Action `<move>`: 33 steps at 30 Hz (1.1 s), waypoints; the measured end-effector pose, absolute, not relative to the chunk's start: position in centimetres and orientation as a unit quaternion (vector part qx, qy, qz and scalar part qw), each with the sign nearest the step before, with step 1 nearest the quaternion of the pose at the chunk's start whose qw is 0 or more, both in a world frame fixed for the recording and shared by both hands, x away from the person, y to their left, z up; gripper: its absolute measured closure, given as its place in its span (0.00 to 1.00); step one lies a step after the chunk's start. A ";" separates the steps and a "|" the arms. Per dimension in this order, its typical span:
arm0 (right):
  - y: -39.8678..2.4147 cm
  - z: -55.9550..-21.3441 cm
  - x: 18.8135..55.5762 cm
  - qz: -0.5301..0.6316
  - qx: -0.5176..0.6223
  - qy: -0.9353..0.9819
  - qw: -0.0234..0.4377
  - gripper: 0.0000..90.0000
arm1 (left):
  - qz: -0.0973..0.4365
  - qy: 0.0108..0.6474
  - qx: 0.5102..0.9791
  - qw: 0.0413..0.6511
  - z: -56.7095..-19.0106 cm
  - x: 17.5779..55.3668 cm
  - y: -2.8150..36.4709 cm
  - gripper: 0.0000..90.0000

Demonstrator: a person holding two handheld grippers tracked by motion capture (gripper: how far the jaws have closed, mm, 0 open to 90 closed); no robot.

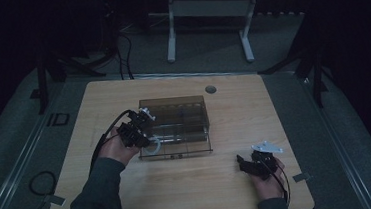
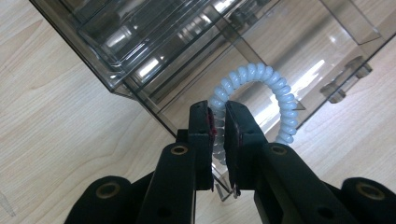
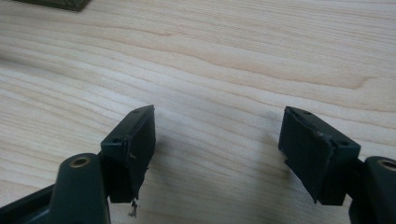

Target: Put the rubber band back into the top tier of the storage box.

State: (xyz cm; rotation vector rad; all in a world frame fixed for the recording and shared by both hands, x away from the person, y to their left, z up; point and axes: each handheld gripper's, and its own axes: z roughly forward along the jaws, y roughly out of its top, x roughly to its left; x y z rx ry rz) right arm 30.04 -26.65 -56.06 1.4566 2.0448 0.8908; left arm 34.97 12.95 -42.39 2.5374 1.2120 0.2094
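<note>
From above, the room was dim and the pale wooden bench (image 1: 190,194) carried a smoky transparent plastic organiser box (image 1: 177,120) near its middle, with a drawer (image 1: 177,146) pulled out toward the person. The left hand-held gripper (image 1: 138,133) sat at the drawer's left front corner, and a small whitish ring showed there as little more than a blur. The left gripper view made it plain: a white spiral hair tie (image 2: 261,95), coiled like a telephone cord and bent into a loop, was pinched between the two black jaws of the left hand-held gripper (image 2: 218,135), which were clenched on the near part of the loop, their red-lined inner faces pressing it. The rest of the loop arched up and away over the clear drawer (image 2: 289,56), whose partition walls caught bright reflections. Over at the bench's right front, the right hand-held gripper (image 1: 252,163) lay well apart from the box, a grey three-cornered plate (image 1: 267,148) on top of it. The right gripper view showed the right hand-held gripper (image 3: 217,144) spread wide, nothing between its jaws, bare wood grain (image 3: 210,60) beneath.
</note>
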 end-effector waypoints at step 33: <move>-26.7 -56.1 30.0 0.325 0.531 0.746 0.236 0.30 | 0.068 0.429 0.887 0.153 -43.5 35.9 13.1 0.90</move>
